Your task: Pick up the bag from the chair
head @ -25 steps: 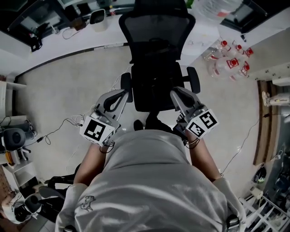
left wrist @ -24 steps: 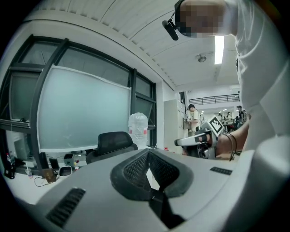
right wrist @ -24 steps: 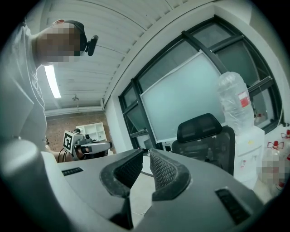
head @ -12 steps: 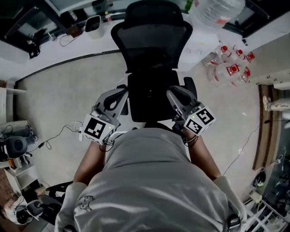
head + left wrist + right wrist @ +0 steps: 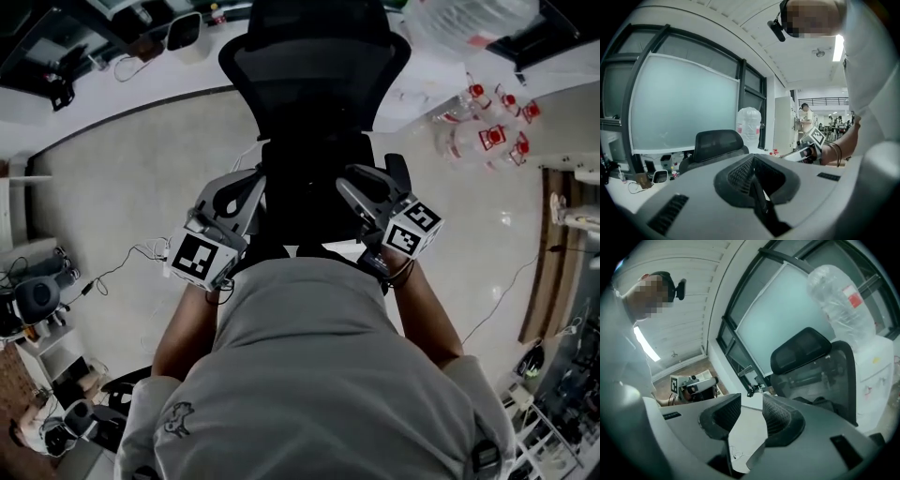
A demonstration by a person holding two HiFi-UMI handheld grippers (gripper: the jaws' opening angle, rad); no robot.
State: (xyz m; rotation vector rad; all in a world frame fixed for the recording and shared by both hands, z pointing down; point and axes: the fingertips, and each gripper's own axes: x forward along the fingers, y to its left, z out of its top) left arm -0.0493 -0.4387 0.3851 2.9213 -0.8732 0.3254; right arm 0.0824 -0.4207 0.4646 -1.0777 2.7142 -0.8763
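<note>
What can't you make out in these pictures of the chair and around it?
Bag: head view, nothing stands out against the black chair seat; cannot tell where it lies.
Seat's front edge: head view, hidden by the person's torso.
Water bottles: head view, labels too small to read.

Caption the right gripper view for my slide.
Right claw, jaws just opening with nothing between them, facing the black office chair; the left claw hovers alongside.
</note>
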